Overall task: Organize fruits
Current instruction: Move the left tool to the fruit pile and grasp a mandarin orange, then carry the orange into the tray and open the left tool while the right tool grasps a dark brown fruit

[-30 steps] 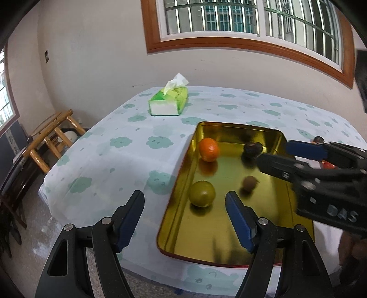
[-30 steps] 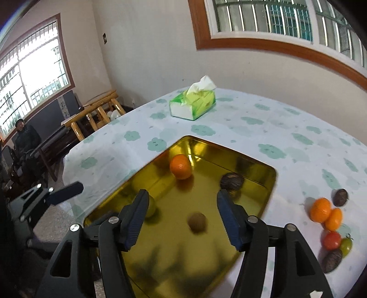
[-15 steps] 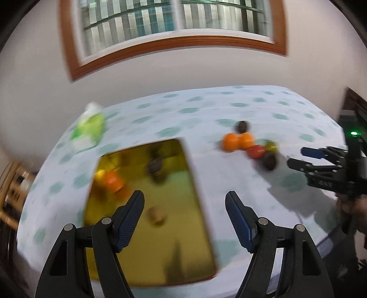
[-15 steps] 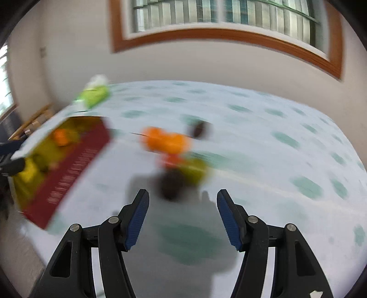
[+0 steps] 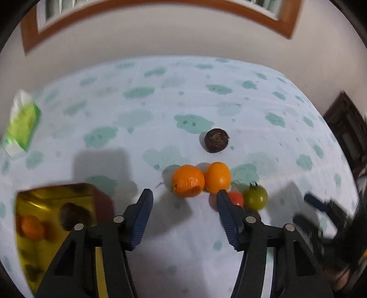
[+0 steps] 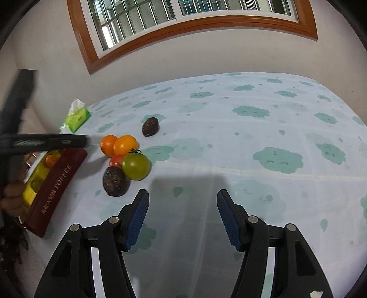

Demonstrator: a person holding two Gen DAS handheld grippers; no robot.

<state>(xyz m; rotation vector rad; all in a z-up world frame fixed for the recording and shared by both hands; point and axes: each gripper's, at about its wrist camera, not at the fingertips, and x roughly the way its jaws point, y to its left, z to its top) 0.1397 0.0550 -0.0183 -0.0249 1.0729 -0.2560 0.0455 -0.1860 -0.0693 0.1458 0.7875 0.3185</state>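
Note:
A cluster of fruit lies on the tablecloth: two oranges [image 5: 188, 180] [image 5: 217, 176], a red tomato [image 5: 236, 199], a green tomato [image 5: 255, 197] and a dark passion fruit [image 5: 216, 140] farther back. My left gripper [image 5: 184, 194] is open, just short of the left orange. The gold tin tray [image 5: 34, 199] with fruit inside sits at the left. In the right wrist view the cluster [image 6: 135, 166] with a second dark fruit [image 6: 115, 181] lies ahead left of my open, empty right gripper [image 6: 182, 199]. The tray's red wall [image 6: 55, 183] is at the far left.
A green tissue pack [image 5: 21, 128] lies at the far left of the table, also in the right wrist view [image 6: 75, 118]. A wall with a wood-framed window [image 6: 195, 20] stands behind the table. A dark cabinet [image 5: 348, 133] is at the right.
Both grippers swung from over the tray toward the fruit cluster on the cloth. The left gripper has closed in on the oranges. Both stay open.

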